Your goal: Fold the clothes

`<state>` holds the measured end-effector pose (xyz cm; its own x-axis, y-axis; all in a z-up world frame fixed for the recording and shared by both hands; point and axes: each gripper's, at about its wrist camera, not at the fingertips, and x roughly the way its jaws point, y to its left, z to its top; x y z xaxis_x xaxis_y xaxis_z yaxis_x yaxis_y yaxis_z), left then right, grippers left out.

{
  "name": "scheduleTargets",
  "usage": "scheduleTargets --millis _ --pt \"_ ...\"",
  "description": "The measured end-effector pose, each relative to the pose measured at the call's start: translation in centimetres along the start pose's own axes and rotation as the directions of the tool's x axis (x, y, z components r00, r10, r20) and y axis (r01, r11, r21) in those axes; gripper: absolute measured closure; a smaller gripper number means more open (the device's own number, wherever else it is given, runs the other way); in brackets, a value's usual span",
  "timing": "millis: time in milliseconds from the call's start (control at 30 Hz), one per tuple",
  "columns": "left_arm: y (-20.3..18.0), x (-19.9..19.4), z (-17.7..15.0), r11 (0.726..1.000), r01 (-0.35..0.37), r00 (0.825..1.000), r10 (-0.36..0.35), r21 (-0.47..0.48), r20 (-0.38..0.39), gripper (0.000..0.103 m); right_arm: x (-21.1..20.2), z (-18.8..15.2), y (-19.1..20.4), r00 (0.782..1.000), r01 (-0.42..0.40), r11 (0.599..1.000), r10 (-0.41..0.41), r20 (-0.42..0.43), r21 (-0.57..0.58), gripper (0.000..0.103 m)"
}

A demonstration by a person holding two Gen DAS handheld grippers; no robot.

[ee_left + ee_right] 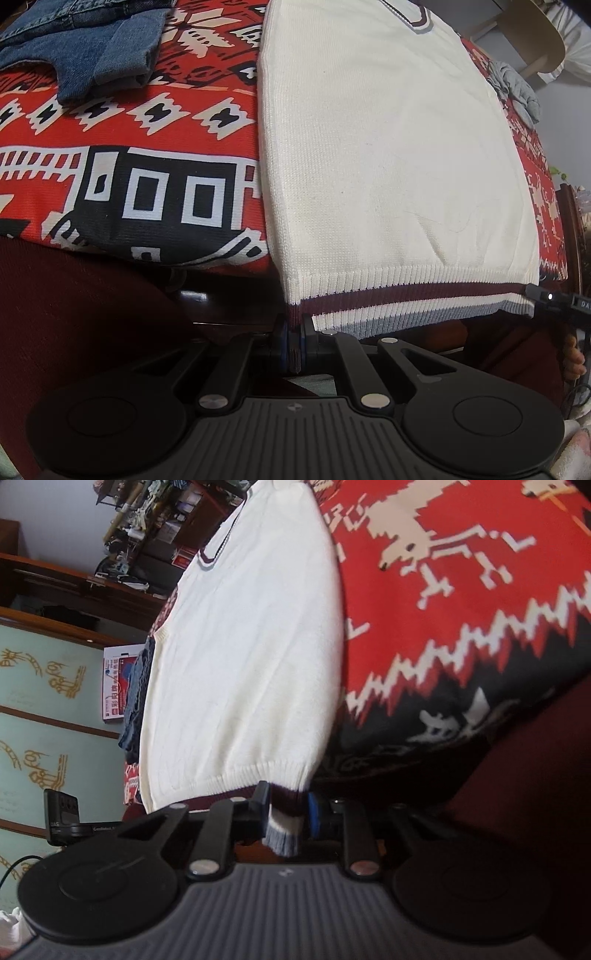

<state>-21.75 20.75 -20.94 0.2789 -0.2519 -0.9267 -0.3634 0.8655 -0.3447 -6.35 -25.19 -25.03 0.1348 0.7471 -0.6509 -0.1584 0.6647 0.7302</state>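
A cream knit sweater (pixel 388 147) with a maroon and grey striped hem lies flat on a red patterned cloth (pixel 147 122). Its hem hangs over the near edge. In the left wrist view my left gripper (pixel 294 332) is shut on the hem's left corner, and the maroon stripe is pinched between the blue pads. The right wrist view is tilted and shows the same sweater (pixel 251 646), with my right gripper (pixel 288 812) shut on the hem's other corner. The grey and white edge sticks out toward the camera between its fingers. The sweater's collar lies at the far end.
Folded blue jeans (pixel 81 48) lie on the cloth at the far left, and a crumpled grey garment (pixel 517 88) at the far right. A person's dark red clothing (pixel 74 314) is close below the table edge. Wooden furniture and cluttered shelves (pixel 147 535) stand beyond.
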Motion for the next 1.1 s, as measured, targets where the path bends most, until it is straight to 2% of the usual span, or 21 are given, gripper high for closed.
scheduleTargets --millis 67,167,367,500,633,767,967,1100 --pt "0.2 0.1 0.0 1.000 0.004 1.000 -0.004 -0.009 0.000 0.096 0.1 -0.2 0.1 1.000 0.026 1.000 -0.026 -0.001 0.003 0.079" --pt "0.5 -0.1 -0.1 1.000 0.008 1.000 -0.008 -0.026 0.011 0.097 0.2 -0.4 0.1 0.998 0.065 0.998 -0.065 -0.003 0.008 0.096" --pt "0.5 -1.0 -0.6 0.999 -0.048 0.998 0.048 -0.016 0.045 0.097 -1.5 -0.6 3.1 0.972 0.236 0.965 -0.234 0.030 -0.112 0.097" --pt "0.6 -0.7 -0.5 0.997 -0.070 0.997 0.071 -0.009 0.035 0.097 -1.9 -0.2 3.6 0.957 0.290 0.949 -0.289 0.029 -0.124 0.098" --pt "0.2 -0.8 -0.6 0.996 -0.082 0.996 0.082 0.017 0.038 0.097 -1.8 -0.3 3.9 0.950 0.313 0.941 -0.313 0.026 -0.125 0.098" --pt "0.2 -2.2 -1.2 0.997 -0.064 0.997 0.062 0.037 0.054 0.097 -2.6 -0.5 4.6 0.947 0.320 0.937 -0.319 0.032 -0.142 0.098" --pt "-0.3 -3.3 -1.7 0.997 -0.055 0.997 0.052 0.058 0.057 0.097 -4.0 -0.6 6.0 0.952 0.307 0.939 -0.306 0.031 -0.155 0.097" --pt "0.1 -3.9 -2.5 0.998 -0.029 0.999 0.028 0.059 0.023 0.097 -5.3 -0.4 6.7 0.958 0.285 0.946 -0.283 0.036 -0.154 0.097"
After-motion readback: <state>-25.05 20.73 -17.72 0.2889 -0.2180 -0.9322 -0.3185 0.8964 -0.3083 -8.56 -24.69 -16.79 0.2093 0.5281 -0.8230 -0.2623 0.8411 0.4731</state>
